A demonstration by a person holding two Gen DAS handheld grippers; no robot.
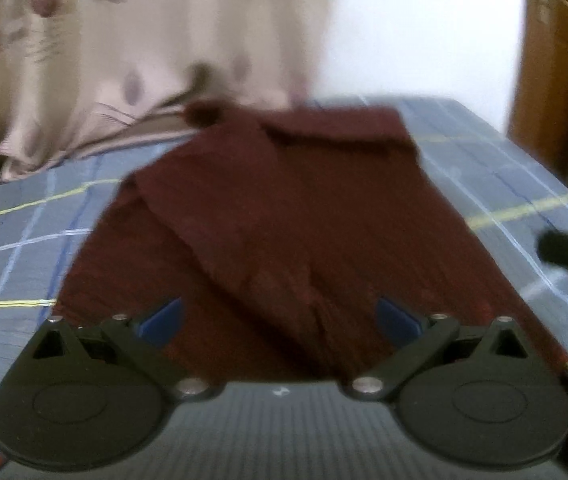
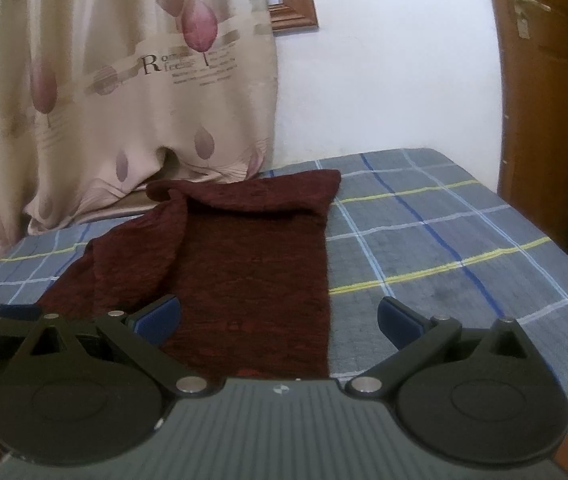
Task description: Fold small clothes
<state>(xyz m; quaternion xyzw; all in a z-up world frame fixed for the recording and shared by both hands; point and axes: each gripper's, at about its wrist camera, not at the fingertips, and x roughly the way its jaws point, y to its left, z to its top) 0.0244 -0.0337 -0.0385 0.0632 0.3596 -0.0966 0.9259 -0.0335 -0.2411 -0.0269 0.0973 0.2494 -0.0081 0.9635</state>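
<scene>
Both grippers, left and right, gape wide, empty; maroon garment at twelve o'clock, near hem hidden; left view blurred.

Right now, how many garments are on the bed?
1: a dark red garment lies partly folded on the plaid bedsheet, near the curtain. Anything under it is hidden.

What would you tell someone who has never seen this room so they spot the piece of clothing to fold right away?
Find the bed with the grey-blue plaid sheet in front of the leaf-print curtain. The dark maroon garment lies flat on it, partly folded lengthwise. It is the only solid, dark red fabric there.
</scene>
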